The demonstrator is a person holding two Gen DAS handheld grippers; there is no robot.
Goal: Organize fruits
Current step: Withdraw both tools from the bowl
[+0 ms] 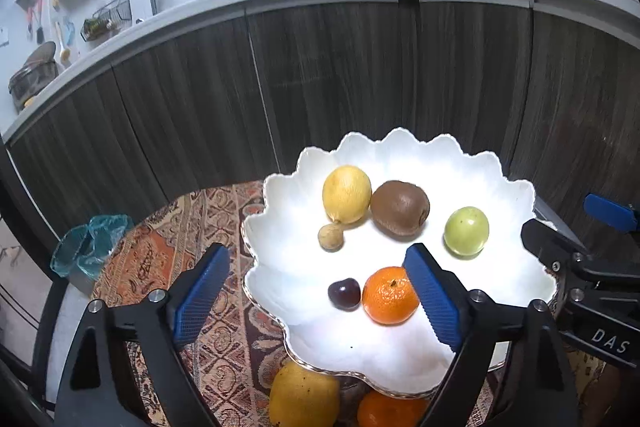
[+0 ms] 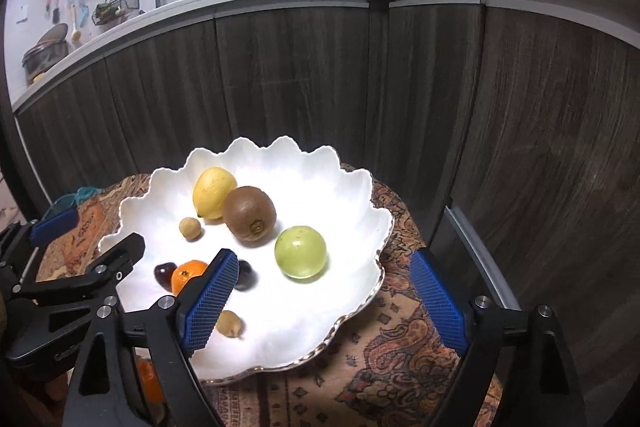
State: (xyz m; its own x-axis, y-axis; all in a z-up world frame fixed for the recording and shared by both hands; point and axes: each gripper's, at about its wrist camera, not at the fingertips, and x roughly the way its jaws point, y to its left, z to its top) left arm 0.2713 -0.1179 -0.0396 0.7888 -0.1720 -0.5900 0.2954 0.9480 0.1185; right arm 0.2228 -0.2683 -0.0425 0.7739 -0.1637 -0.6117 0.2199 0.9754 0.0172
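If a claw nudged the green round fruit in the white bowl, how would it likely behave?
The green fruit looks nearly spherical and lies free on the smooth floor of the white bowl, so it would probably roll. Its glossy skin suggests it may slip between pads. It touches no other fruit; the kiwi lies close by, so a roll that way might bump it.

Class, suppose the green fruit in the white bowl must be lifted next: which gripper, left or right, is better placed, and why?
Probably the right gripper. It is open, and the green fruit lies just ahead of its gap in the bowl. The left gripper, also open, faces the orange and dark fruit instead.
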